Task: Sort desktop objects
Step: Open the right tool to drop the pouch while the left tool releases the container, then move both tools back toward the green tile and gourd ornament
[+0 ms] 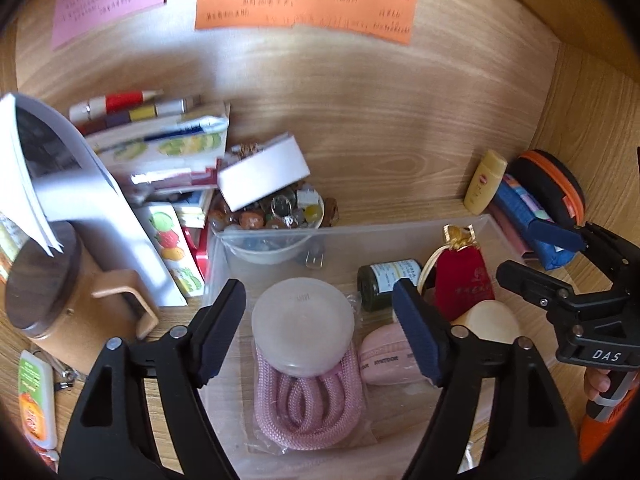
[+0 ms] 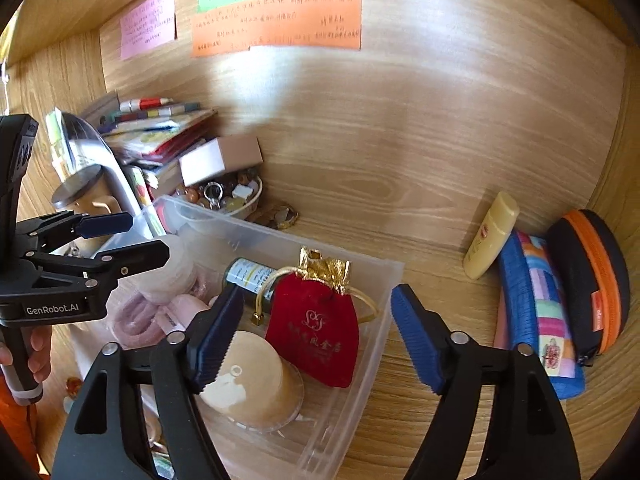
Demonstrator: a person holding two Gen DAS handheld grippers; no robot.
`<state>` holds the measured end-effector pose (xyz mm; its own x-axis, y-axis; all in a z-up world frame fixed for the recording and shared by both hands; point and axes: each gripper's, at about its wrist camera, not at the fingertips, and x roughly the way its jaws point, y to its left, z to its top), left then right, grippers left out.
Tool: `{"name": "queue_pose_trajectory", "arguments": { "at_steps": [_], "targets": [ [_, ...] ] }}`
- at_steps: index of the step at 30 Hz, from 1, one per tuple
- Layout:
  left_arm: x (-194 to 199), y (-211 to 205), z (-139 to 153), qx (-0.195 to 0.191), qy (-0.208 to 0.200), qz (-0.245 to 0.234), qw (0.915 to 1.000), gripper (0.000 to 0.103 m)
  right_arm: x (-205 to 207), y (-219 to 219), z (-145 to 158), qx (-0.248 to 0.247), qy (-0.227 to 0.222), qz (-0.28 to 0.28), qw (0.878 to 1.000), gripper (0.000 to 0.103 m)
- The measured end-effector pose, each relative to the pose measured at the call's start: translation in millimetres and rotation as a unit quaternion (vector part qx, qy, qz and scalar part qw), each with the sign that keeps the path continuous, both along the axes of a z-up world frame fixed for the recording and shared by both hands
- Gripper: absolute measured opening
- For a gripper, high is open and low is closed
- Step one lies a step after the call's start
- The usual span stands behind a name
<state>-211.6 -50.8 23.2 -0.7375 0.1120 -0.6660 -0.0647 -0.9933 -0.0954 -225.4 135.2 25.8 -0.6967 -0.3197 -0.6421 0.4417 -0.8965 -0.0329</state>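
Observation:
A clear plastic bin stands on the wooden desk. It holds a round frosted jar resting on a bagged pink rope, a pink case, a dark green bottle, a red velvet pouch with a gold top, and a cream cup lying upturned. My left gripper hovers open over the jar, pads clear of it. My right gripper hangs open above the red pouch, with neither pad touching it. Each gripper shows in the other's view: right gripper, left gripper.
Right of the bin lie a yellow bottle, a blue patchwork pouch and a black case with orange zipper. Behind it sit a bowl of beads, a white box and stacked books. A lidded wooden mug stands left.

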Motion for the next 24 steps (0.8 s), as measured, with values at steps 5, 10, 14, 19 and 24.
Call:
{"name": "queue_pose_trajectory", "arguments": {
  "at_steps": [5,10,14,19,24],
  "targets": [
    [12.4,-1.9,9.6,-0.002,0.011,0.007,0.9999,0.09,20.0,0.3,18.0,0.004,0.03,0.0,1.0,0.086],
    [26.3,-4.1,16.4,0.013,0.01,0.013,0.9998,0.094,38.3,8.7,25.6,-0.031,0.015,0.002,0.999,0.095],
    [39.6,-2.2,19.7,0.008,0.012,0.018,0.9997,0.096,55.1,14.2,25.9,-0.048,0.011,-0.002,0.999,0.095],
    [57.9,-1.2,23.7,0.002,0.013,0.031,0.9994,0.096,72.8,14.5,26.6,-0.04,0.019,-0.004,0.999,0.095],
    [79.5,-2.4,24.5,-0.001,0.015,0.043,0.999,0.098,87.5,16.1,25.4,-0.049,0.011,0.011,0.999,0.095]
  ]
}}
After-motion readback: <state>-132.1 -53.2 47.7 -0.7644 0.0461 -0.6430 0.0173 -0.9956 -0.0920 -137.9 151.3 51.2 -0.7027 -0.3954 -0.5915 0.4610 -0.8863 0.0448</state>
